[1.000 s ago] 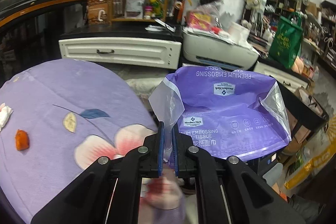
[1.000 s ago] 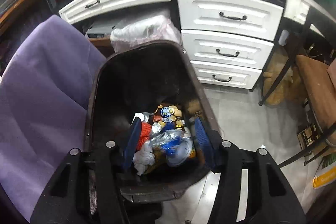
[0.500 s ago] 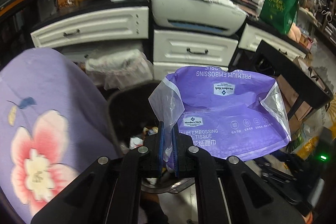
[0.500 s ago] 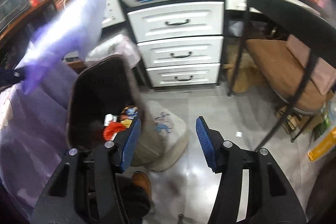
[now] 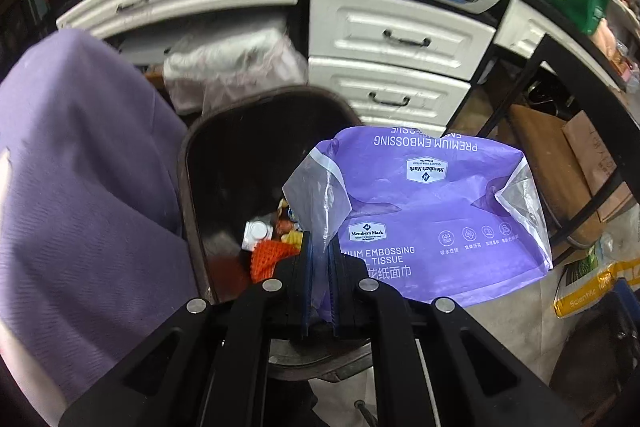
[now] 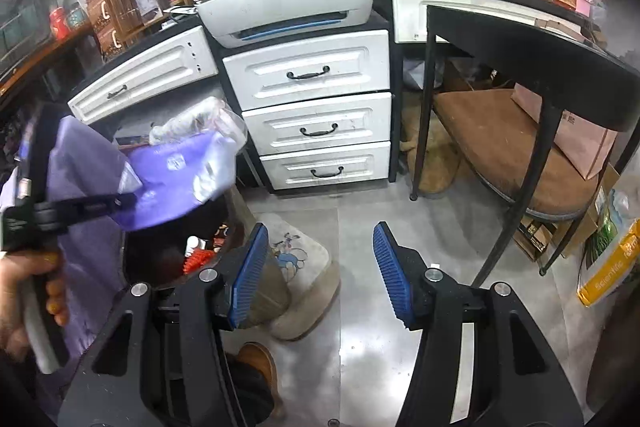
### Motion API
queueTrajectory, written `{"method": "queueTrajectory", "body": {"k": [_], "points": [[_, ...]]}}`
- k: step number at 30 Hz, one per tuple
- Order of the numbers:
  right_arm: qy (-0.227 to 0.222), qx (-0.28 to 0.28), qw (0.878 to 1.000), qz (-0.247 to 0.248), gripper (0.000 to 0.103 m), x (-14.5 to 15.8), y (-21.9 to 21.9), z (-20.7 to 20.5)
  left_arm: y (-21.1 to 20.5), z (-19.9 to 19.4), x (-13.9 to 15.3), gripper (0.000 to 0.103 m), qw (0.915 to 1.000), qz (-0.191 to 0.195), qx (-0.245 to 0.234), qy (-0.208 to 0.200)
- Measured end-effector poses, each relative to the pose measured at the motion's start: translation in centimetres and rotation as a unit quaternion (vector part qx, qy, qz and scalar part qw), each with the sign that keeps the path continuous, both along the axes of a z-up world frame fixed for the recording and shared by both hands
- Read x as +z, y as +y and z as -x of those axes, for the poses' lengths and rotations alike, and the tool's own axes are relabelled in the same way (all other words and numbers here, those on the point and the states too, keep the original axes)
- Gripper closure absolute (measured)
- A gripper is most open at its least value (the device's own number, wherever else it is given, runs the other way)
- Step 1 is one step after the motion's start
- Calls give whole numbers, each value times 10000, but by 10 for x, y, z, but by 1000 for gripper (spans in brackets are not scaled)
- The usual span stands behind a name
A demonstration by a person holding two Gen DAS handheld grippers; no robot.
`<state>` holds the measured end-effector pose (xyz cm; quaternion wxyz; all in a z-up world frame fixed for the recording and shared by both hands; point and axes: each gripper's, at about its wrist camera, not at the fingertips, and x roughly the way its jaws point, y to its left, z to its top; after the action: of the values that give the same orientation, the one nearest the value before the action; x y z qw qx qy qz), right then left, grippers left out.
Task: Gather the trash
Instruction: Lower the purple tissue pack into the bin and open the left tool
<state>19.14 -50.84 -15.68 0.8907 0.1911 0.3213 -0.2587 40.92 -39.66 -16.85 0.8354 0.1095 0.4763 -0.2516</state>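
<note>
My left gripper (image 5: 319,251) is shut on the edge of a purple tissue wrapper (image 5: 424,211), an empty plastic pack with white print. It holds the wrapper just over the open black trash bin (image 5: 224,163), which has mixed trash (image 5: 268,239) at its bottom. In the right wrist view the wrapper (image 6: 176,179) hangs from the left gripper (image 6: 120,201) above the bin (image 6: 176,259). My right gripper (image 6: 318,267) is open and empty, above the grey floor to the right of the bin.
A purple-covered table (image 5: 72,187) lies left of the bin. White drawers (image 6: 316,115) with a printer (image 6: 288,3) on top stand behind. A black table leg (image 6: 422,99), brown chair (image 6: 520,147) and a floor mat (image 6: 304,267) are to the right.
My left gripper carried the wrapper off the purple table and over the bin. My right gripper lifted out of the bin and swung right, over the floor.
</note>
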Motion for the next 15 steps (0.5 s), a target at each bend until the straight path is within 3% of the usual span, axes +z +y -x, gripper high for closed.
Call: {"method": "queueTrajectory", "body": {"k": [4,7,8,11,15], "points": [[-35,70,10000,-4,48,1,5,-1,3,-8,-12,94,9995,-55,123,294],[-6,95,10000,5,48,-1,7,-2,5,-11,-19,85,9987,-73,182,478],[1,95,10000,0,48,-1,7,-2,6,-12,-22,80,9982,-72,200,560],[-24,81,10000,13,48,0,8,-2,6,-10,-24,44,9980,-115,216,582],[-69,59,9999,95,48,4,10,-1,-1,-3,-16,37,9993,-231,78,286]]}}
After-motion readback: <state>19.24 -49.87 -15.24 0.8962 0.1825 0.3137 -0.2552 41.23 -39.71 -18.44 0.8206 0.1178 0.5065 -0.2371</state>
